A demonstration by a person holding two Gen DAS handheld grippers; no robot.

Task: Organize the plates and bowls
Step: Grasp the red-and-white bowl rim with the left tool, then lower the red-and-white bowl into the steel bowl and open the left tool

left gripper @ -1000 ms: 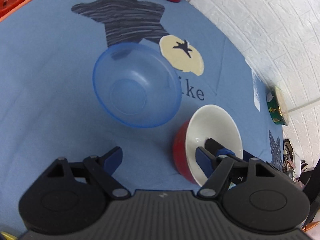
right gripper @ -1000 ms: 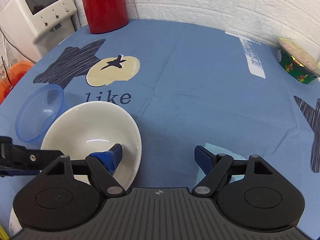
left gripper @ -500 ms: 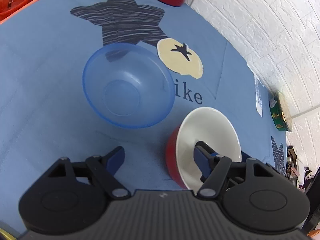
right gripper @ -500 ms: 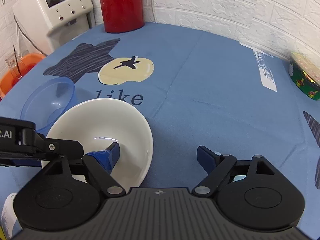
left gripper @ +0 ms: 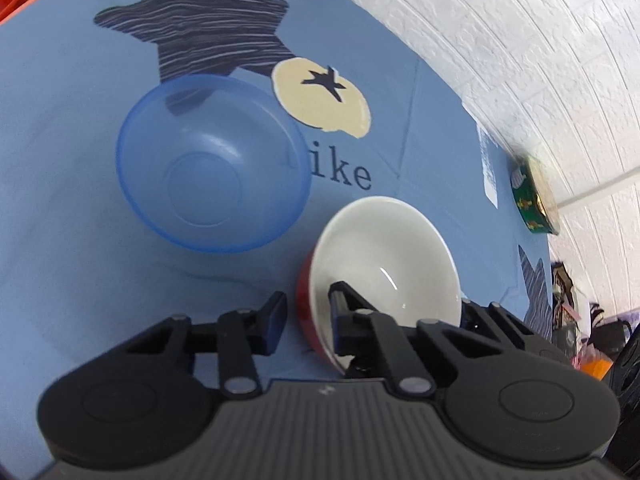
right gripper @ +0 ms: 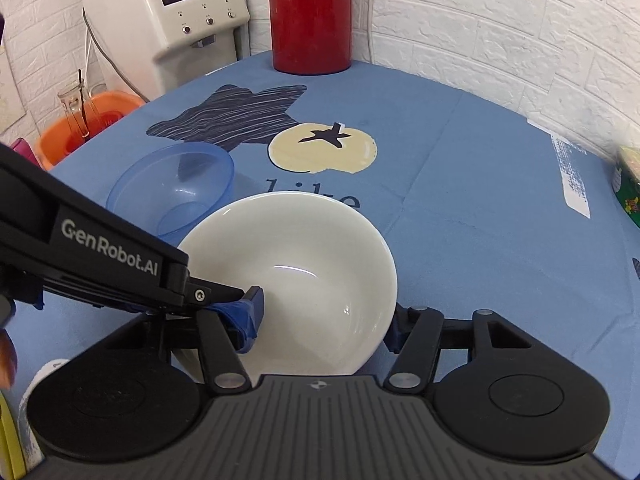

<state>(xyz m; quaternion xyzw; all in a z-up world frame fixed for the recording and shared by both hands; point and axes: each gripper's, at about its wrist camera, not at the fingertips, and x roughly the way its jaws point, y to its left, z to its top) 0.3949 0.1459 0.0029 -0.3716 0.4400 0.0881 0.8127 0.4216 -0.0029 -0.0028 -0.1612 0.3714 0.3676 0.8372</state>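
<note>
Claw, left: my left claw (left gripper: pixel 306 322) straddles the near rim of the red-and-white bowl (left gripper: pixel 384 256), one finger inside on the white, the other outside by the red wall; the gap is narrow, but I cannot tell whether the pads are biting yet.
Claw, right: my right claw (right gripper: pixel 324 320) is spread wide around the same bowl, its left finger inside the white hollow, its right finger outside by the far rim, not clamped.
Bowl, red-and-white: near me on the desk (right gripper: pixel 460 184), apparently raised or tilted between the two claws, though the underside is hidden.
Bowl, blue: the clear blue bowl (left gripper: pixel 212 164) stands upright just beside it, empty, to the left; to my eye that is where the white one should nest.
Risk, slip: glazed ceramic pinched on one thin rim may pivot and drop if my left claw grips too lightly.
Risk, clash: two claws in one bowl could knock each other, or push the bowl into the light blue one and skid it.
Farther out: red jug (right gripper: pixel 310 16) at the back, green tub (left gripper: pixel 534 196) by the wall, well apart.
</note>
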